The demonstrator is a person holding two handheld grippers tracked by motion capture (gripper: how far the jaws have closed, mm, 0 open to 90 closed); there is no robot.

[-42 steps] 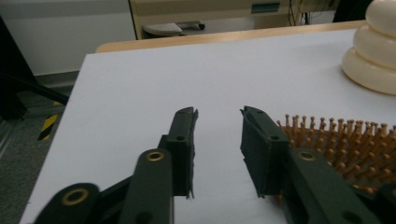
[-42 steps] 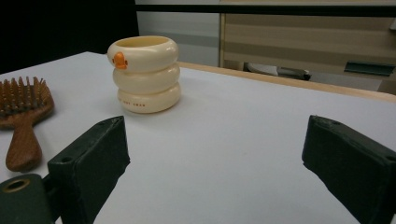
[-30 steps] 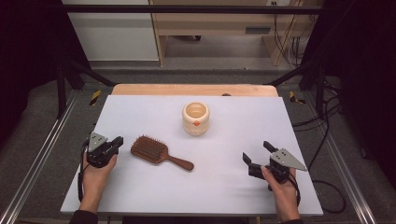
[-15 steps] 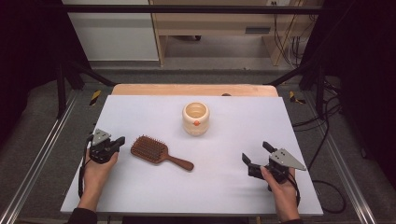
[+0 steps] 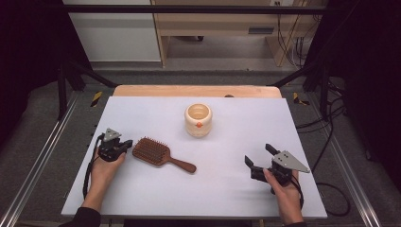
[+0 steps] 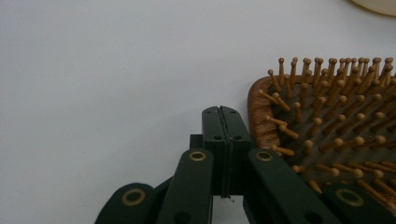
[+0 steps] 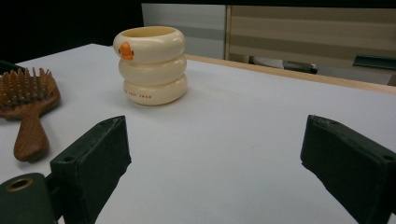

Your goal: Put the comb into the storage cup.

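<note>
Near the tabletop's left edge, clenched left gripper beside brush could shove it askew; right gripper gapes empty.

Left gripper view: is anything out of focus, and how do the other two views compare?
Left gripper view: shut left gripper and near brush bristles slightly soft. Right gripper view: cup sharp, open right gripper blurred. High view: table evenly lit, faint shadows, no glare.
</note>
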